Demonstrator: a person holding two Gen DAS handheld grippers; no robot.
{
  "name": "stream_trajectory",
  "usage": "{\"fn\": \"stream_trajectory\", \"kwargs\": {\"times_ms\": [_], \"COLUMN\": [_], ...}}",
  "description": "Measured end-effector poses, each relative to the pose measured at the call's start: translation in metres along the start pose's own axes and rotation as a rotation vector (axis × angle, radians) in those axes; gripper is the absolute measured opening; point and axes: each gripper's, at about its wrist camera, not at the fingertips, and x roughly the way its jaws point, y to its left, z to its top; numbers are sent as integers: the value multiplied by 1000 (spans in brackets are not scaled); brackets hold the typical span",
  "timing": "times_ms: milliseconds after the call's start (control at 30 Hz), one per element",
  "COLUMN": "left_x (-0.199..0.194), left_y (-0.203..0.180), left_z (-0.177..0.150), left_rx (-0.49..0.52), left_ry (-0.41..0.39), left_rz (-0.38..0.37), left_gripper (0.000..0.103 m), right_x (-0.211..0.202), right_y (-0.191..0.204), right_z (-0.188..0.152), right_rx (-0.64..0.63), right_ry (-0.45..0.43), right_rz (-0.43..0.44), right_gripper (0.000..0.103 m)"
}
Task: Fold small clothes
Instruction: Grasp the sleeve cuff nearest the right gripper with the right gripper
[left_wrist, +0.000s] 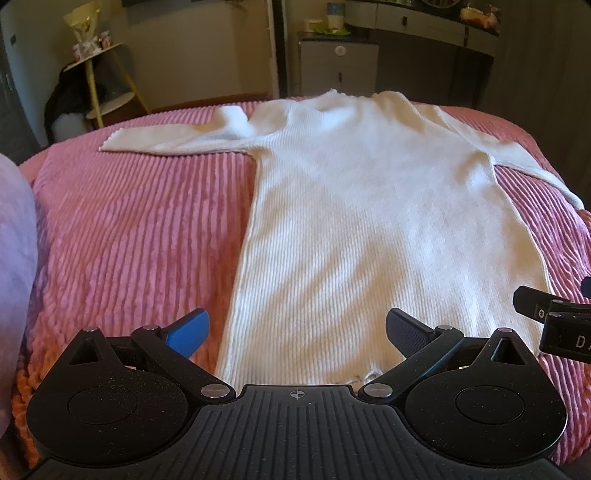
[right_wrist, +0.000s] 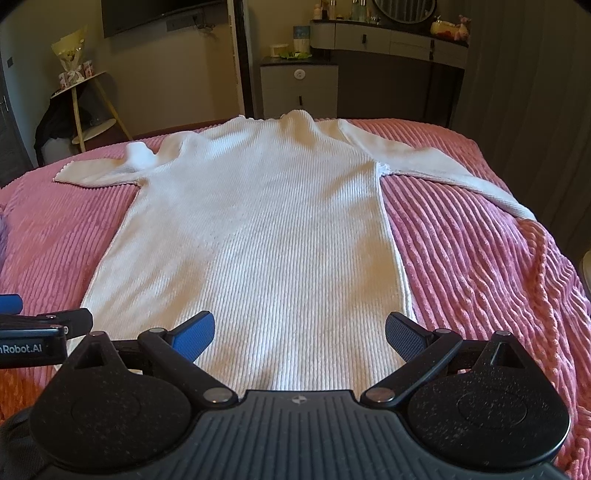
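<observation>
- The white ribbed sweater (right_wrist: 258, 229) lies flat on the pink ribbed bedspread (right_wrist: 480, 258), its collar at the far end and its hem at the near edge, just below both claws.
- The left claw (left_wrist: 295, 330) is wide and holds nothing; it hangs over the left part of the hem. The right claw (right_wrist: 300, 332) is also wide and empty, over the right part of the hem.
- The left sleeve (left_wrist: 166, 138) lies out to the side, with a small bump near the shoulder. The right sleeve (right_wrist: 454, 173) runs slanted toward the edge of the bed.
- In my judgement no fold is made yet, so the first step is in hand, probably to take the hem or to bring the sleeves in.
- To do it well, each claw should go low and pinch both layers of the knit near a corner of the hem, not only the top layer.
- Both sides should then rise together and evenly, because a ribbed knit stretches and can drag on the bedspread.
</observation>
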Motion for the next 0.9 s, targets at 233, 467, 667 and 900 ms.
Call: {"fn": "stream_trajectory", "kwargs": {"times_ms": [233, 467, 667, 900], "left_x": [11, 39, 89, 151], "left_y": [4, 31, 48, 71], "left_z": [3, 28, 61, 72], "left_rx": [-4, -106, -152, -226], "left_ry": [15, -2, -39, -86], "left_rz": [-7, 51, 193, 327], "left_gripper": [103, 103, 103, 103], "right_x": [24, 68, 96, 100], "right_y": [-6, -19, -33, -50], "right_z": [-5, -20, -37, -20], "right_rx": [14, 51, 72, 60], "right_ry": [25, 31, 24, 123], "right_rz": [20, 46, 49, 161], "right_gripper": [99, 99, 99, 99]}}
